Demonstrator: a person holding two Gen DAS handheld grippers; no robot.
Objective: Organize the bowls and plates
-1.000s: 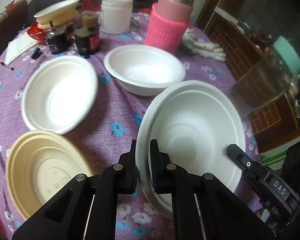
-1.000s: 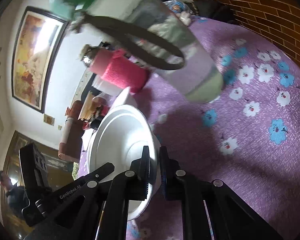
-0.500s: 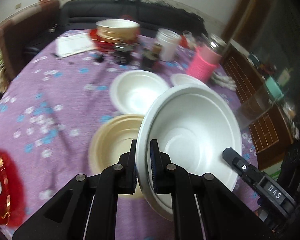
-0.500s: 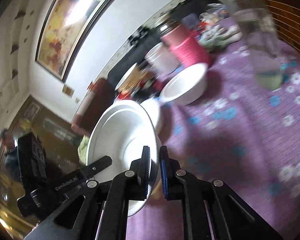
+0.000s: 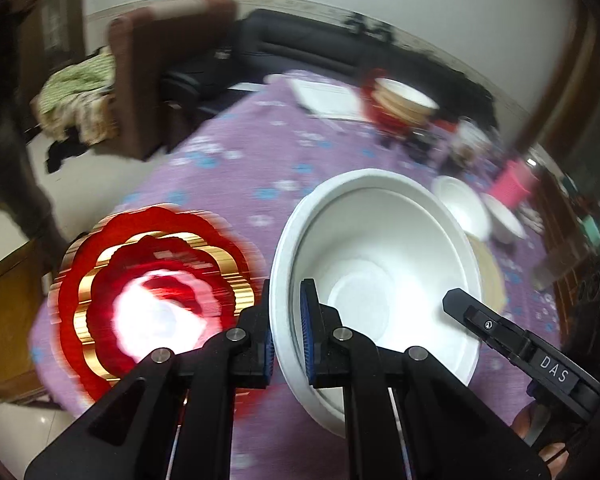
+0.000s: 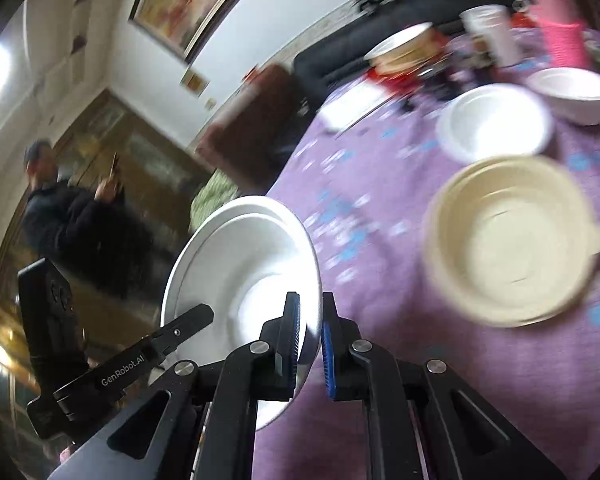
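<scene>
At far left on the purple flowered table (image 5: 228, 184), a red and gold scalloped plate (image 5: 148, 292) lies blurred near the table's edge. Beside it, the left gripper (image 5: 286, 336) is clamped tight on the near rim of a white bowl (image 5: 380, 280), which hangs tilted above the cloth, its hollow facing the camera. At the bowl's opposite rim the right gripper (image 6: 310, 334) pinches just as firmly, so both tools carry the one bowl between them. To the right, behind the raised bowl, a cream bowl (image 6: 508, 240) rests on the table, with two more white bowls (image 6: 496, 120) beyond it and a pink knitted jar cover (image 6: 558, 40) near the far side. A stack of cream dishes on a red plate (image 5: 400, 102) stands at the back. A person in dark clothes (image 6: 60, 216) stands off to the side of the room.

The step in hand appears to be carrying the white bowl to a stacking spot, possibly the red plate. To do it well, both grippers should hold their squeeze, travel together so the thin rim does not twist or buckle, level the bowl over the target, lower it until it sits, and only then release.
</scene>
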